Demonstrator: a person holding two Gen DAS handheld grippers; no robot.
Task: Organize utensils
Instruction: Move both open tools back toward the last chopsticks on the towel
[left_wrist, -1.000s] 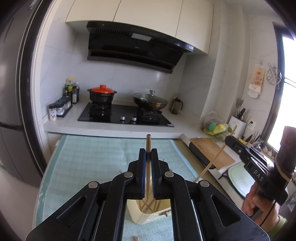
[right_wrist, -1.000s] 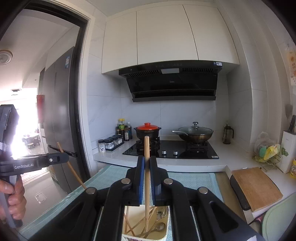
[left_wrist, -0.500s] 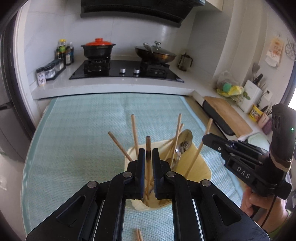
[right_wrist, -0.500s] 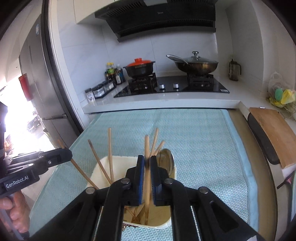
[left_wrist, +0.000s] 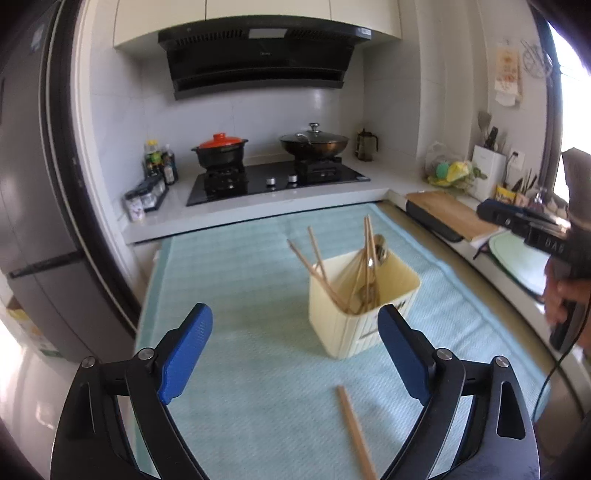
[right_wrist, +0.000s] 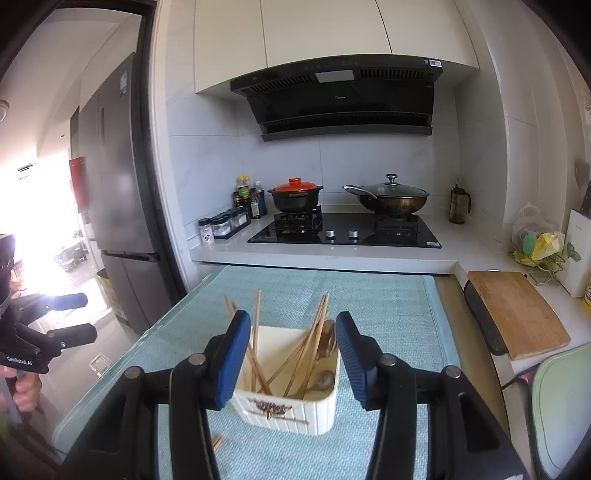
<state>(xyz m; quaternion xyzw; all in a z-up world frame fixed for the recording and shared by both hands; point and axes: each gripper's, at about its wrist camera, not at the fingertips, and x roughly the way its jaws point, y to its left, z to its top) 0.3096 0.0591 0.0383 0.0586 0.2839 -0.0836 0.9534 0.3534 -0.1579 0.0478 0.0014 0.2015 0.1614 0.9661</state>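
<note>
Chopsticks (right_wrist: 314, 347) fill holder (right_wrist: 284, 410); both grippers' jaws opening, empty.

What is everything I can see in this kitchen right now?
Holder: one, cream, on the mat, holding chopsticks and spoons.
Loose chopstick: at least one, wooden, on the mat near the holder.
Mat: one, pale blue, covering the table.
Clay pot: one, black with red lid, left burner.
Wok: one, dark, glass lid, right burner.
Cutting board: one, wooden, right counter.
Left gripper: blue pads, jaws opening, nothing between them.
Right gripper: blue pads, jaws opening, nothing gripped.
</note>
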